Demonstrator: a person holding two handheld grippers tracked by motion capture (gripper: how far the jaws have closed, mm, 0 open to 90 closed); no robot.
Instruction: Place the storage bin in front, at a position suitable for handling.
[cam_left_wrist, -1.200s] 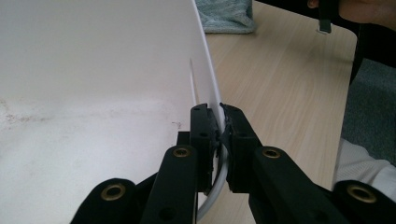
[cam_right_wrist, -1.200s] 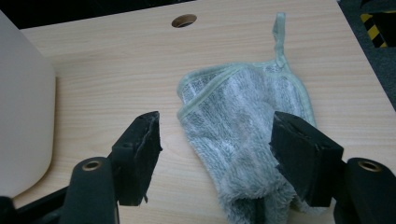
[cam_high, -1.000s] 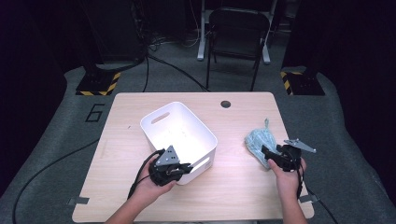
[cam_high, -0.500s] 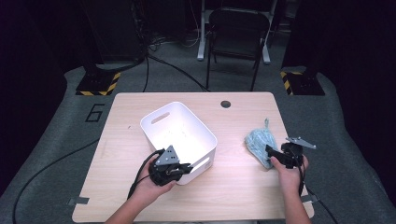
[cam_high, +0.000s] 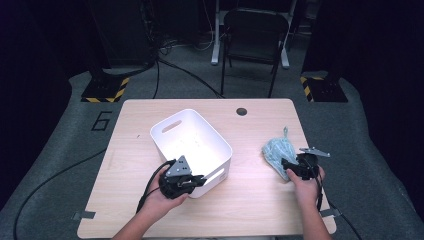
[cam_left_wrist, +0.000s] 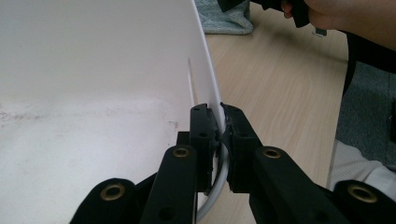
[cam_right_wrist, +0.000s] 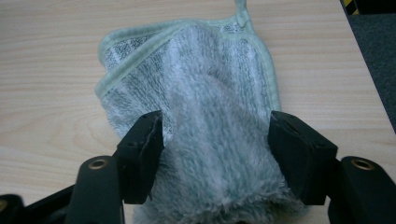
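— Terry cloth, pale blue-green, bunched on the worktop (cam_high: 260, 200) near its right edge: that's the cloth (cam_high: 278, 151), with a hanging loop at its far corner. The right hand-held gripper (cam_right_wrist: 215, 154) straddles it, jaws wide on either side of the pile and just now starting to close, not yet pinching.

— So what could go wrong?

— The jaws may take only the loose top fold. Then the cloth would unroll as it lifts and trail over the table edge, or slip free on the way to the tub (cam_high: 192, 142). A deeper bite might scrape the jaw tips on the wood.

— And the other hand?

— The left hand-held gripper (cam_left_wrist: 218, 140) is clamped shut on the tub's near wall, close to a corner. Gripped at one point like that, the white plastic tub can pivot or tip if the hand pulls up or the cloth lands hard against the far side. It looks empty, though I can't be sure from these angles.

— How far apart are tub and cloth?

— Well apart; bare wood lies between them.

— What of the surroundings?

— Light wood-grain top with a round cable hole (cam_high: 242, 111) at the back. Grey carpet below bears a number six, a black chair (cam_high: 252, 37) stands behind, yellow-and-black striped bases (cam_high: 105, 90) sit to either side, and cables snake across the dim floor.
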